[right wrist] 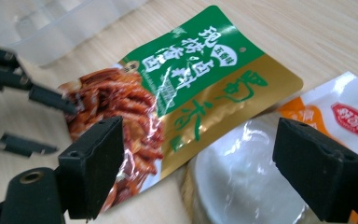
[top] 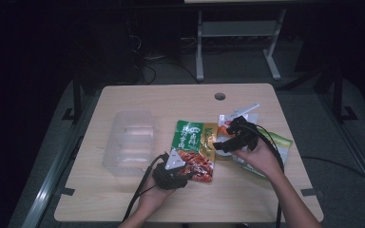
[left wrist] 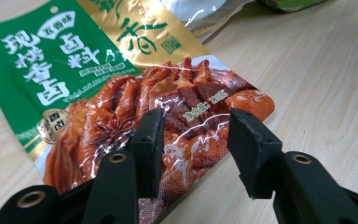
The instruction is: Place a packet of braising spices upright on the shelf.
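A green, gold and red snack packet (top: 192,142) lies flat on the wooden table (top: 138,97). My left gripper (top: 186,172) is at its near red end. In the left gripper view the jaws (left wrist: 196,135) stand apart with the packet's (left wrist: 121,70) lower edge between them, and the pads do not press on it. My right gripper (top: 225,135) hovers just right of the packet with its jaws (right wrist: 198,154) spread wide and nothing held. Under it lie the packet's (right wrist: 191,79) gold side and a silvery pouch (right wrist: 247,177).
A clear plastic tray (top: 128,140) sits left of the packet. A white and orange packet (top: 228,121) and a green bag (top: 280,142) lie in a pile at the right, under my right hand. A round cable hole (top: 220,96) is near the table's far edge.
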`<state>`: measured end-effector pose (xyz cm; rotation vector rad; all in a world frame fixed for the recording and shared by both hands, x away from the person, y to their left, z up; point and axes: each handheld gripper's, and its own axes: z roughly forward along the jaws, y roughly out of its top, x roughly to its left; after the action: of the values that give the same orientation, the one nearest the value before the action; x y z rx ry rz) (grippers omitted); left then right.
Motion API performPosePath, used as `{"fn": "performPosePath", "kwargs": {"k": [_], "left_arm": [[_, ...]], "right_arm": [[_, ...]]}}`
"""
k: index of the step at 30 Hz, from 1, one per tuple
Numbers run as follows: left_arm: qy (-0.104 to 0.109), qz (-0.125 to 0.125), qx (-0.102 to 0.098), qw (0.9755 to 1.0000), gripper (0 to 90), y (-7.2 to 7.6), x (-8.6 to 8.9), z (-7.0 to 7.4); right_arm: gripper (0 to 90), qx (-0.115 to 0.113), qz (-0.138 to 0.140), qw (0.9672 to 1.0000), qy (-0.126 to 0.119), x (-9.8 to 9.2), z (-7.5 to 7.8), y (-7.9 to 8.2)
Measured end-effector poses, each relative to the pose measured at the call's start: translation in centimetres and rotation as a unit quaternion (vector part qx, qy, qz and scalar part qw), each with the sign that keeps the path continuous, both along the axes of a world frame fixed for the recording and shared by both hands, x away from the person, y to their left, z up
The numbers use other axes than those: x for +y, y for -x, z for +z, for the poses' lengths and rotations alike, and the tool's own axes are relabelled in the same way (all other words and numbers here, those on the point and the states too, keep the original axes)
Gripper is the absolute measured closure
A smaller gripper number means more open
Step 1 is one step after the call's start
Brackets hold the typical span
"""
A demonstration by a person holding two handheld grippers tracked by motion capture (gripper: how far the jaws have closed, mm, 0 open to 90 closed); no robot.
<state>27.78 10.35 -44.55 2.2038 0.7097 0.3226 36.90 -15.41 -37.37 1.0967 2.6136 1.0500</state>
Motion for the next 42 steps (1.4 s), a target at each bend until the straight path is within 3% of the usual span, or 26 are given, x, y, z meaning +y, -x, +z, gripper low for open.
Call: {"fn": "performPosePath", "kwargs": {"k": [3,4,5,6,9,11,17,21,22,27,30,35,36,42], "left_arm": [[-0.019,0.0,0.002,0.9998,64.7,-0.2,-0.3,-0.4],[-0.019,0.0,0.002,0.9998,67.5,-0.2,-0.3,-0.4],[-0.02,0.0,0.003,0.9998,69.4,-0.2,-0.3,-0.5],[-0.033,-0.002,0.004,0.9994,71.4,-0.3,-0.4,-0.7],[-0.035,-0.003,0.01,0.9993,74.9,-0.2,-0.5,-0.9],[-0.054,-0.005,0.005,0.9985,77.9,0.0,-0.7,-1.1],[-0.049,0.001,0.016,0.9987,79.3,-0.1,-0.7,-1.5],[-0.056,-0.003,0.016,0.9983,80.0,-0.2,-0.6,-1.4],[-0.047,0.0,0.02,0.9987,80.0,-0.2,-0.6,-1.5],[-0.045,0.0,0.02,0.9988,80.0,-0.2,-0.6,-1.6],[-0.044,0.0,0.019,0.9988,80.0,-0.2,-0.6,-1.6],[-0.045,-0.002,0.017,0.9988,80.0,-0.2,-0.6,-1.7],[-0.047,-0.003,0.016,0.9988,79.9,-0.2,-0.6,-1.7],[-0.045,-0.003,0.019,0.9988,80.0,-0.2,-0.7,-1.8]], "right_arm": [[16.3,0.01,-0.011,0.9998,0.01,0.6,-0.1,-2.1],[16.3,0.01,-0.011,0.9998,0.01,0.6,-0.1,-2.1],[16.7,0.017,-0.015,0.9997,0.01,0.8,-0.3,-3.1],[16.7,0.023,-0.016,0.9995,0.011,0.9,-0.4,-3.6],[16.9,0.035,-0.022,0.999,0.017,1.3,-0.7,-4.4],[18.4,0.049,-0.028,0.9983,0.017,1.6,-1.2,-5.5],[18.9,0.079,-0.053,0.995,0.032,1.6,-3.0,-7.4],[19.5,0.09,-0.06,0.9935,0.037,1.7,-3.9,-7.9],[19.7,0.098,-0.063,0.9924,0.04,1.7,-4.3,-8.1],[22.1,0.111,-0.064,0.9911,0.034,1.9,-5.0,-8.5],[23.7,0.11,-0.064,0.9914,0.031,2.0,-5.1,-8.5],[29.7,0.116,-0.054,0.9917,0.011,2.2,-5.2,-8.5],[32.7,0.121,-0.049,0.9915,-0.002,2.2,-5.2,-8.4],[40.2,0.129,-0.028,0.991,-0.018,2.4,-5.3,-8.3]]}}
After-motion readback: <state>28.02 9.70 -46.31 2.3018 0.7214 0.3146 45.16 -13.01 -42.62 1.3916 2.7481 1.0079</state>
